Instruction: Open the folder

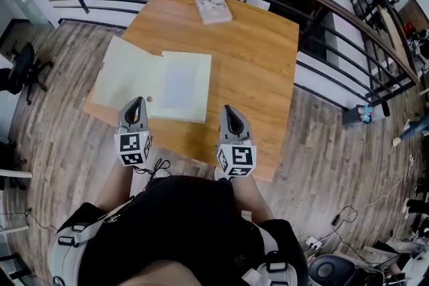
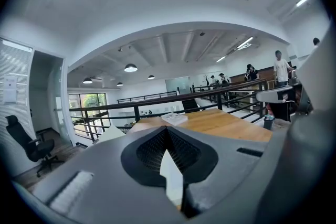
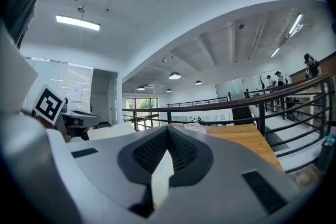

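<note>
Apparently already done: the folder (image 1: 157,80) lies spread open on the near left of the wooden table (image 1: 258,57), one cover overhanging the edge. The left gripper (image 1: 136,104) and right gripper (image 1: 231,112) hover at the near side, both clenched empty.

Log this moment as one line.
folder: open on table | left gripper: shut, empty | right gripper: shut, empty | booklet: far side

black top (image 1: 181,224) — grey left gripper (image 1: 137,102) and right gripper (image 1: 230,110), black-and-white marker cubes (image 1: 134,147)
</note>
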A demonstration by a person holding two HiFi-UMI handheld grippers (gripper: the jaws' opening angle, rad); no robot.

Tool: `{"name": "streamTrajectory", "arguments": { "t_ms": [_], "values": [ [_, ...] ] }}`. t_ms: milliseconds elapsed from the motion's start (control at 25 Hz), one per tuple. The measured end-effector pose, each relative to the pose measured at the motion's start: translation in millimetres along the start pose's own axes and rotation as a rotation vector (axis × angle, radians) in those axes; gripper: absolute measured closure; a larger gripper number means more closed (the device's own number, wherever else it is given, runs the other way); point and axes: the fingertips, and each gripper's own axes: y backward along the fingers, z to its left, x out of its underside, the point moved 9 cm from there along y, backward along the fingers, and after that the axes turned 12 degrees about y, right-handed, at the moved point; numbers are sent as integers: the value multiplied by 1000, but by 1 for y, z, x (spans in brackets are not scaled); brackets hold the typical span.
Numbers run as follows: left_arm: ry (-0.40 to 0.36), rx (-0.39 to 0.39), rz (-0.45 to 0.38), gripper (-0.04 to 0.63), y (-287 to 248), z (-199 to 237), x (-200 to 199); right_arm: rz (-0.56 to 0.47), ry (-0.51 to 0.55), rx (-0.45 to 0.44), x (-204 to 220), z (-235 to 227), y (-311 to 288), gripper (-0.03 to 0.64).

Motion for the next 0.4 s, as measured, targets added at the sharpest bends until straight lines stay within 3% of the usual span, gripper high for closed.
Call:
{"name": "streamTrajectory", "arguments": {
  "t_ms": [400],
  "values": [
    [-14, 10, 8, 592, -5, -4, 1, 8, -6, -1, 1, -3, -5, 612]
  ]
}}
